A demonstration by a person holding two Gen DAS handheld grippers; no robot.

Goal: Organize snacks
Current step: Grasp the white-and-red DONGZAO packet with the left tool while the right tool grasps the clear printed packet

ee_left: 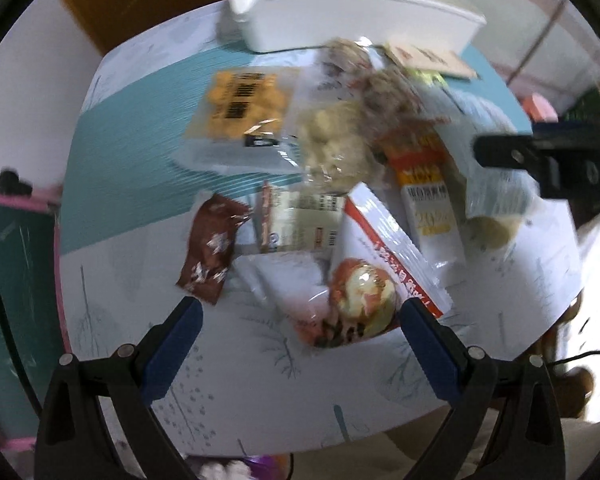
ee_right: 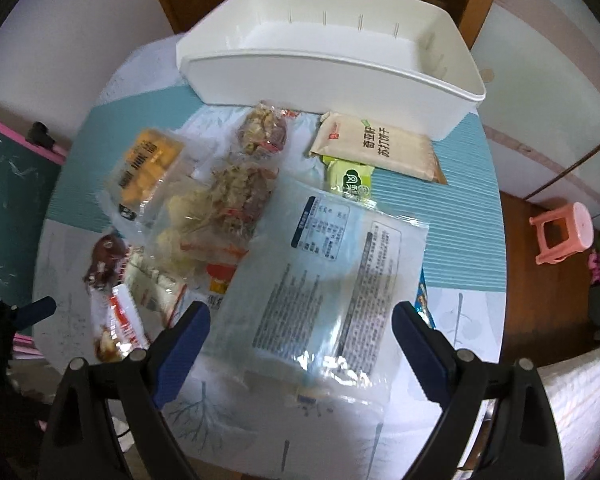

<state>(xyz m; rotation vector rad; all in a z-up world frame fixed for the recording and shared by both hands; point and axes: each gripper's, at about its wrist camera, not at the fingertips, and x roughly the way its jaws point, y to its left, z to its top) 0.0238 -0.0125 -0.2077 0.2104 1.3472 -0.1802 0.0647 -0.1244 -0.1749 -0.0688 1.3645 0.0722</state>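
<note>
A round table under a pale leaf-print cloth with a teal mat (ee_right: 460,232) carries a heap of snack packets. At its near edge the right gripper (ee_right: 300,316) hangs wide open and empty over a large clear plastic bag with a printed label (ee_right: 324,272), whose long axis runs away from the fingers toward the far edge; the left gripper (ee_left: 300,312), equally wide and empty, hovers over a red-and-white pouch (ee_left: 372,280). Beyond the heap, at the far edge, the empty white rectangular plastic bin (ee_right: 340,80) waits, and the right gripper looks nearer to it.
</note>
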